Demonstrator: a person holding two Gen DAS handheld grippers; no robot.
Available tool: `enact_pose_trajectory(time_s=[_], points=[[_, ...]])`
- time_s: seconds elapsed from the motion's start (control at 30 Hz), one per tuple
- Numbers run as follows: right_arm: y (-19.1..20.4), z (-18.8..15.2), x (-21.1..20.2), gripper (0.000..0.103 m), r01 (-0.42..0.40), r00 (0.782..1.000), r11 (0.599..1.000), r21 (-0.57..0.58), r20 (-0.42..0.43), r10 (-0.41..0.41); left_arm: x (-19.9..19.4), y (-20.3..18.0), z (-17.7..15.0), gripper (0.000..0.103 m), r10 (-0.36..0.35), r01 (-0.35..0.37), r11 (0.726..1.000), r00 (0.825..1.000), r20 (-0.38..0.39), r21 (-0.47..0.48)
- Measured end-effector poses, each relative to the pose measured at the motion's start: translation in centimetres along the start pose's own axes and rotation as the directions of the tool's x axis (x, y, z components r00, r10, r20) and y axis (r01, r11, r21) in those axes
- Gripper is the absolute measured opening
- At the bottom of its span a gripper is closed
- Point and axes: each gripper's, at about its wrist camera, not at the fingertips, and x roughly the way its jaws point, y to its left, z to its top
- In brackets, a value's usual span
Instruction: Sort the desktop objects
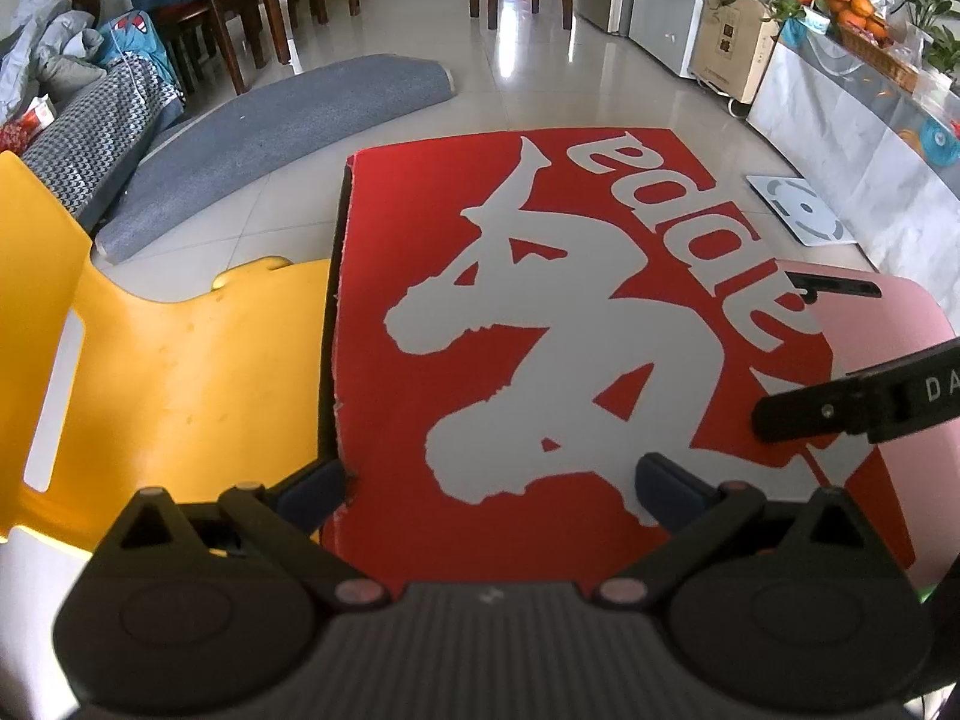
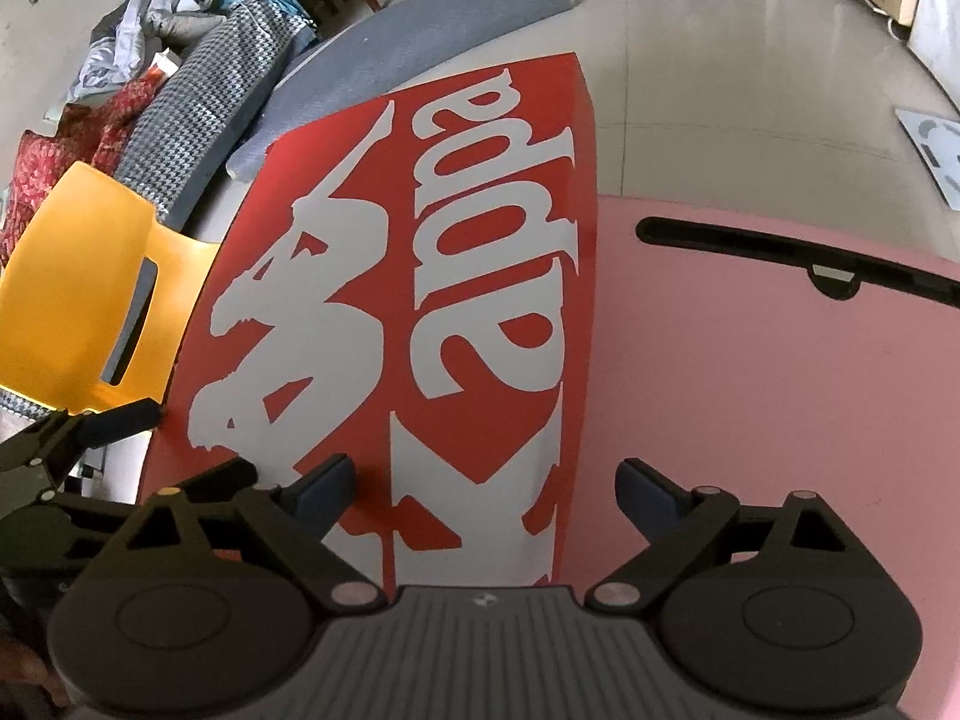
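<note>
Directly ahead of both tools lies the red box lid [image 1: 540, 360], flat, white logo up, one long side over the pink table [image 2: 780, 390], the other reaching toward the yellow chair [image 1: 150, 360].

Left gripper [image 1: 510, 480]: jaws wide apart, nothing between the pads. Its left finger sits at the lid's left edge, right finger above the printed face. No contact that I can confirm.

Right gripper [image 2: 486, 489]: jaws wide, empty. Left finger over the logo, right finger over the pink table just past the lid's right edge, so the edge runs between the fingers. Whether either pad touches the cardboard cannot be told.

Each tool shows in the other's view: a right finger [image 1: 840, 414] enters from the right side of the left camera, the left tool pokes in at the lower left of the right camera.

Black slot [image 2: 798, 264] in the table lies beyond the right tool, well clear of the lid.

Risks, judged from this layout:
- Lid is broad and flat; a pinch on one edge alone could let it pivot or droop.
- Uneven closing between the two hands could skew it off the table toward the chair.
- Thin, worn cardboard edge by the left finger may crumple or tear under the pad.
- Tools are close together; a careless turn could knock fingers.
</note>
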Motion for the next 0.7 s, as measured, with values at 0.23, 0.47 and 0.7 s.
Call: enact_pose_trajectory(time_s=[0.23,0.47,0.7], points=[[0.2,0.0,0.1,0.094,-0.01,1.0,1.0,-0.011,-0.011,0.01,0.4,0.4,0.4,0.103,-0.004,0.004,1.0,1.0,-0.004,-0.022],[0.5,0.1,0.3,0.094,-0.024,0.999,1.0,-0.016,-0.023,0.024,1.1,1.5,0.7,0.103,-0.036,0.034,0.995,0.999,-0.02,-0.093],[0.1,0.2,-0.2,0.094,-0.022,1.0,1.0,-0.014,-0.007,0.021,1.5,1.6,0.8,0.103,-0.06,0.056,0.991,0.998,-0.032,-0.125]])
